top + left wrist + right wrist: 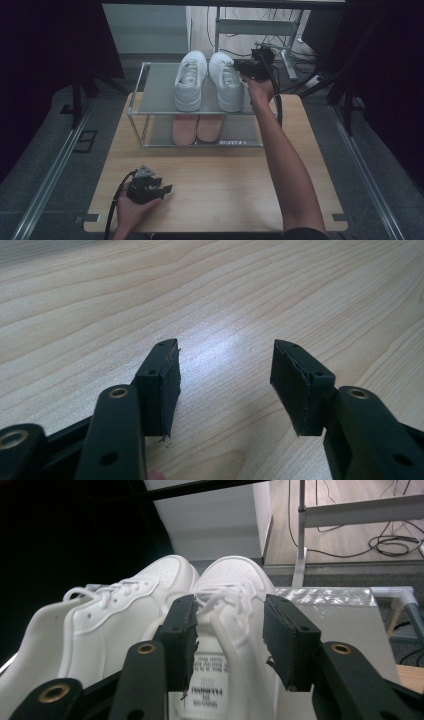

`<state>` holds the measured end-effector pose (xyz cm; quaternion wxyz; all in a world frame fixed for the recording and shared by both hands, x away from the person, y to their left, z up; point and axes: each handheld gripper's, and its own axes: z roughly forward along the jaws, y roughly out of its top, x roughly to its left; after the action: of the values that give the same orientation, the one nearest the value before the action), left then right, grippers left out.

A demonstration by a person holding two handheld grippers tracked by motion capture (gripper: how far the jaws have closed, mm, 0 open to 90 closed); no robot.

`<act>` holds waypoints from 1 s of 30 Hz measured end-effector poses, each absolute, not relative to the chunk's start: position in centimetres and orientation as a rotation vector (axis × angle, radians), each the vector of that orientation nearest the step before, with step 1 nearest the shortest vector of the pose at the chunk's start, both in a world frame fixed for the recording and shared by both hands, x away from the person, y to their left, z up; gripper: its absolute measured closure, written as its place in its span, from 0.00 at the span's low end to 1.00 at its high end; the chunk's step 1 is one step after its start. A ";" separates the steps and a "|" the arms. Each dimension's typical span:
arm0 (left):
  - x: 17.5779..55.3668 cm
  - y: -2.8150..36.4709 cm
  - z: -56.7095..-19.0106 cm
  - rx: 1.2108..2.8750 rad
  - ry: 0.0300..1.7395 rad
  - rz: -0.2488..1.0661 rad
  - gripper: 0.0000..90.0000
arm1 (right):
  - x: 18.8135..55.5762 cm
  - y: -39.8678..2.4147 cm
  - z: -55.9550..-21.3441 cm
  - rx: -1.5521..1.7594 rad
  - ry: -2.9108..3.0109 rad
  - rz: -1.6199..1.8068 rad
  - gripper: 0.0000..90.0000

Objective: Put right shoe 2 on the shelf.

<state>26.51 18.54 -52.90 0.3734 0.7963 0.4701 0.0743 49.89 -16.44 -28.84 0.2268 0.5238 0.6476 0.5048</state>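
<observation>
A two-tier rack [137,87] stands at the far end of the wooden surface [220,180]. On its top shelf sits a pair of white shoes [209,80], side by side and touching, toes pointing away from the person. Below them, on the lower shelf, is a pink pair [197,128], also side by side.

The right gripper [248,67] is held out over the right end of the top shelf, just beside the right-hand white shoe [235,610]. In the right gripper view its jaws stand apart, one on each side of that shoe's laces and tongue, the pads [182,640] not pressing on it. It has hold of nothing.

The left gripper [159,189] rests low at the near left part of the surface, well apart from the rack. Its jaws are spread wide, with bare wood between them in the left gripper view, and it grips nothing.
</observation>
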 end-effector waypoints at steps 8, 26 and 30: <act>26.4 18.4 -52.9 2.042 1.204 0.196 0.51 | 47.6 -19.0 -30.2 1.391 1.853 1.384 0.82; 26.4 18.3 -52.9 2.048 1.204 0.200 0.51 | 46.1 -21.0 -33.7 1.346 1.977 1.287 1.00; 26.4 18.4 -52.9 2.051 1.203 0.200 0.51 | 46.1 -20.9 -34.1 1.344 1.990 1.277 1.00</act>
<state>26.42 18.36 -52.94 0.3686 0.7990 0.4687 0.0777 46.11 -20.85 -34.13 0.2095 0.4832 0.7154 0.4592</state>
